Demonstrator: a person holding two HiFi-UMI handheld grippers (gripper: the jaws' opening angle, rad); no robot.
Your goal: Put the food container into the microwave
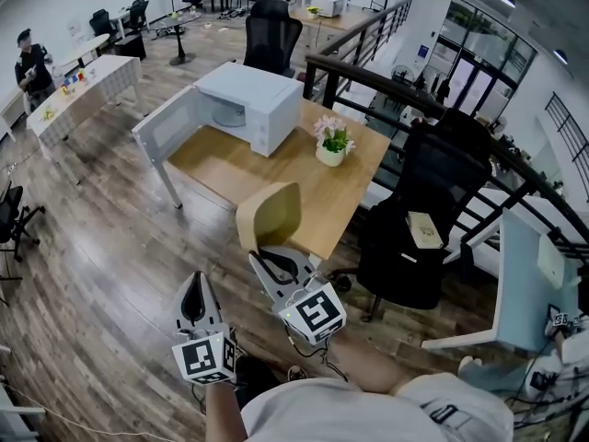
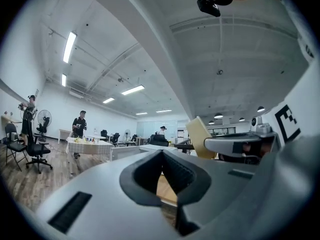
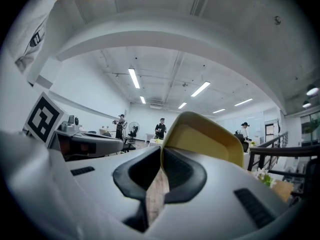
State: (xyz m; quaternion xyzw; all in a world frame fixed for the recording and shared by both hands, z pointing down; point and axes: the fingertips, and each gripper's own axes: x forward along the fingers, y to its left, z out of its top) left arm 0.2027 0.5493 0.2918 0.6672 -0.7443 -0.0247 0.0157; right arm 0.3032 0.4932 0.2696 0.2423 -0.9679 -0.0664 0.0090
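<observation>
Head view: my right hand-held gripper (image 1: pixel 262 256) pinches food container (image 1: pixel 269 214); left hand-held gripper (image 1: pixel 194 280) closed, empty; microwave (image 1: pixel 250 105) open, well apart; insertion pending.

The container (image 1: pixel 269 215) looks matt plastic, the table (image 1: pixel 267 173) and floor (image 1: pixel 92 274) wood-grained

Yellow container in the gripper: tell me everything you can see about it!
The food container is a pale yellow, plastic-looking tray with rounded corners and a raised rim. It looks empty. It stands tipped up on edge, hollow side toward the right gripper. That gripper's jaws are shut on its lower rim, holding it in the air by the wooden table. Nothing else touches it.
</observation>
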